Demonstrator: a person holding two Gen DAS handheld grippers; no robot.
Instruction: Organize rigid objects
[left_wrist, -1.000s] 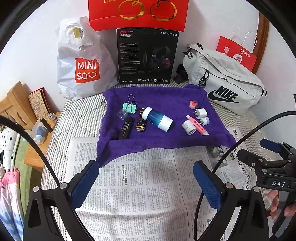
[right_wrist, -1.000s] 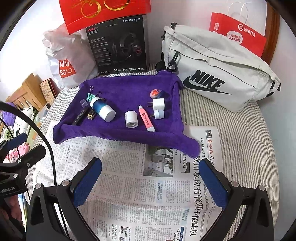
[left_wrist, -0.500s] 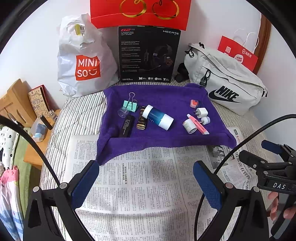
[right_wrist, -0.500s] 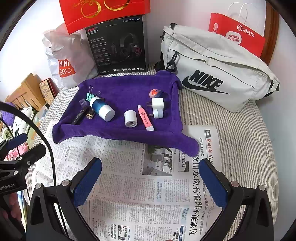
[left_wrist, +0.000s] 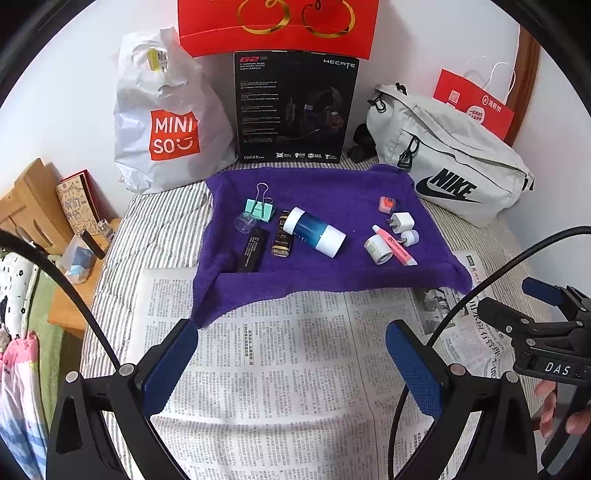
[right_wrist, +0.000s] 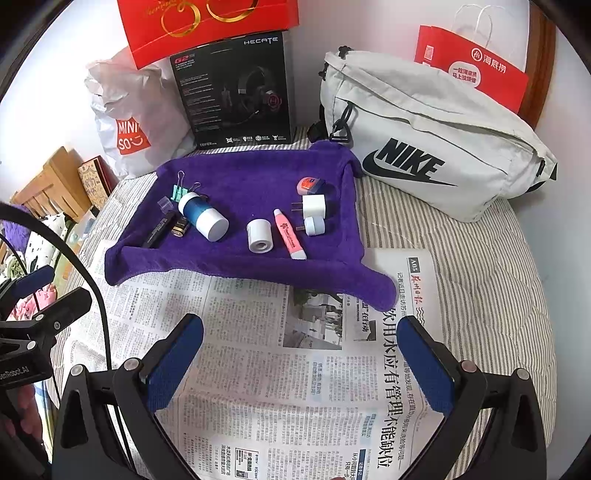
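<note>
- Your left gripper (left_wrist: 291, 365) hangs over the newspaper (left_wrist: 280, 369) with its jaws spread wide and nothing between them; your right gripper (right_wrist: 303, 365) is just as wide and just as empty, a little further right over the same sheet.
- Everything to sort lies ahead of both tools on the purple towel (left_wrist: 332, 192), beyond the far edge of the paper.
- On the towel's left: a clear cap (left_wrist: 244, 224), a green binder clip (left_wrist: 260, 208), a black stick (left_wrist: 252, 250) and a small brown bottle (left_wrist: 282, 239). The stick and the bottle both point roughly away from you.
- In the middle, the blue-and-white bottle (left_wrist: 315, 236) lies on its side, its long axis slanting from far-left to near-right.
- On the right: a white roll (right_wrist: 260, 235), a pink tube (right_wrist: 289, 234) running far-left to near-right, a white plug (right_wrist: 313, 205), a small round plug (right_wrist: 314, 226) and an orange eraser (right_wrist: 309, 185) furthest back.
- Your left gripper sits nearer the stick, clip and brown bottle; your right one is nearer the roll, tube and plugs.
- I'd judge that the slanted bottle and tube want your jaws turned across their length, not along it.
- Whether this spread is a sorted layout or a pile waiting for you, the scene doesn't settle.
</note>
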